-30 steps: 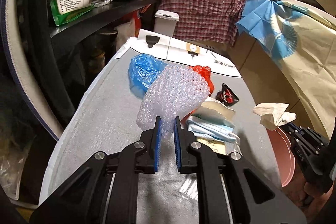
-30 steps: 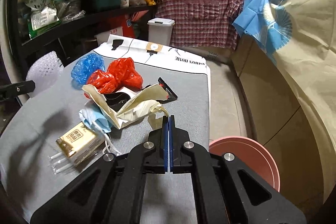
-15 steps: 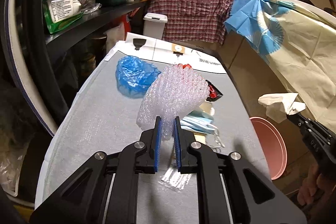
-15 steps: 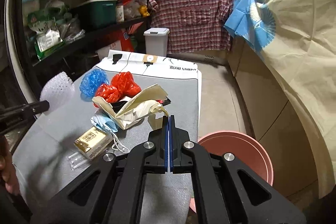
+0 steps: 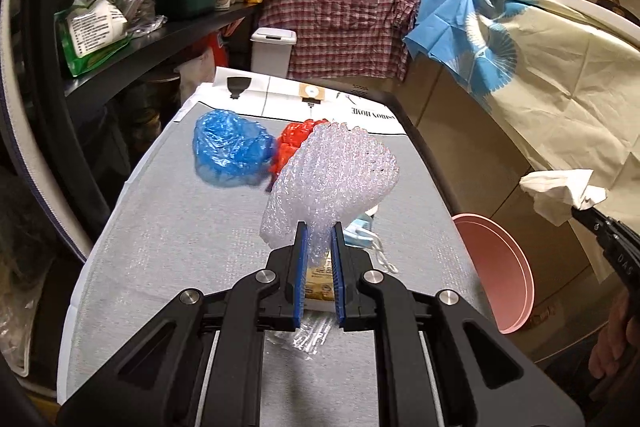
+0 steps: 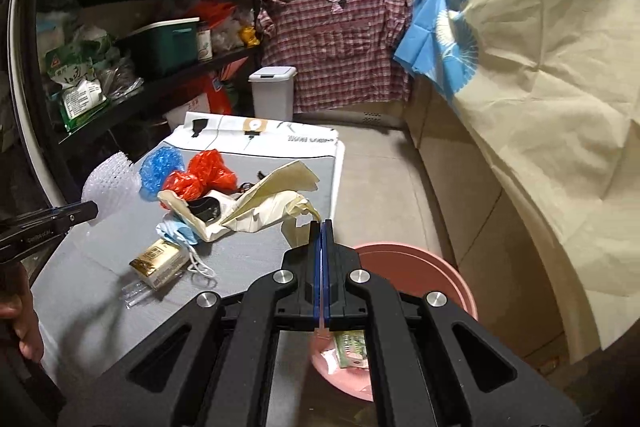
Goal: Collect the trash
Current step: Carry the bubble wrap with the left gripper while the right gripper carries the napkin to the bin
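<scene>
My left gripper [image 5: 319, 233] is shut on a sheet of clear bubble wrap [image 5: 334, 173] and holds it above the grey table [image 5: 172, 235]. My right gripper [image 6: 321, 225] is shut on a crumpled cream paper [image 6: 272, 205], held over the table's right edge above the pink basin [image 6: 420, 267]. From the left wrist view that paper [image 5: 560, 193] hangs above the basin [image 5: 496, 267]. On the table lie a blue plastic bag [image 5: 230, 151], red plastic bags [image 6: 200, 177], a blue face mask [image 6: 178, 231], a gold carton [image 6: 158, 263] and a clear wrapper [image 5: 304, 337].
The basin on the floor right of the table holds a green packet [image 6: 352, 349]. Black shelves [image 5: 132, 55] with packets stand along the left. A white bin [image 6: 272, 93] and a hanging plaid shirt [image 6: 336, 43] are at the back. A cream cloth [image 6: 540, 67] drapes the right counter.
Both grippers have pulled back and risen a little with their loads. The right gripper with the cream paper has moved right, from over the table to over the pink basin.
</scene>
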Available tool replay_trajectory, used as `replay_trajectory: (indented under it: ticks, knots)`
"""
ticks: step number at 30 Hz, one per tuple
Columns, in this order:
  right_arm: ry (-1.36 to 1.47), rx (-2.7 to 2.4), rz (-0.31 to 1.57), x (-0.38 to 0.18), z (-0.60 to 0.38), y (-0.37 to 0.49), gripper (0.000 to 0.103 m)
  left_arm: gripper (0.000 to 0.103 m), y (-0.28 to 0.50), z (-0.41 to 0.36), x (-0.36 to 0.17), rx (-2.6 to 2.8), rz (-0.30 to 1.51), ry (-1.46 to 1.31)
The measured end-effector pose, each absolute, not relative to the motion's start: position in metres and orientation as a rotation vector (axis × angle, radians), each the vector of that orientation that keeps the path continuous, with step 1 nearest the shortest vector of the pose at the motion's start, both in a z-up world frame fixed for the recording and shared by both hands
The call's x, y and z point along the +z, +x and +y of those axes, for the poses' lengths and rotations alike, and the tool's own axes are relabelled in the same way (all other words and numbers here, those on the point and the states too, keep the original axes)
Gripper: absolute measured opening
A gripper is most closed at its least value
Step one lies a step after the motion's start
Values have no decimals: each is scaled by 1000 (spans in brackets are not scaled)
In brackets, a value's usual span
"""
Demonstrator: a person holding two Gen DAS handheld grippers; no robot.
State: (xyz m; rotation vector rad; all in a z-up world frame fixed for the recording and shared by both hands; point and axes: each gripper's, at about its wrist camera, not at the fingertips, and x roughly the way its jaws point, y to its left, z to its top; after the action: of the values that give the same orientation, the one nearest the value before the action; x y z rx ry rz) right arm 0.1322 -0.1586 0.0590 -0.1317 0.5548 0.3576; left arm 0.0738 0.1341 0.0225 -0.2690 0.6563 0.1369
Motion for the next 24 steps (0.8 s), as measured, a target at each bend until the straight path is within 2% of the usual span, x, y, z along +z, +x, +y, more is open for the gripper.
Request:
replay_trajectory:
  ticks: [24]
  knots:
    - [-5, 186, 573, 41, -247, 142, 1, 11, 90, 78, 15, 58, 677, -200]
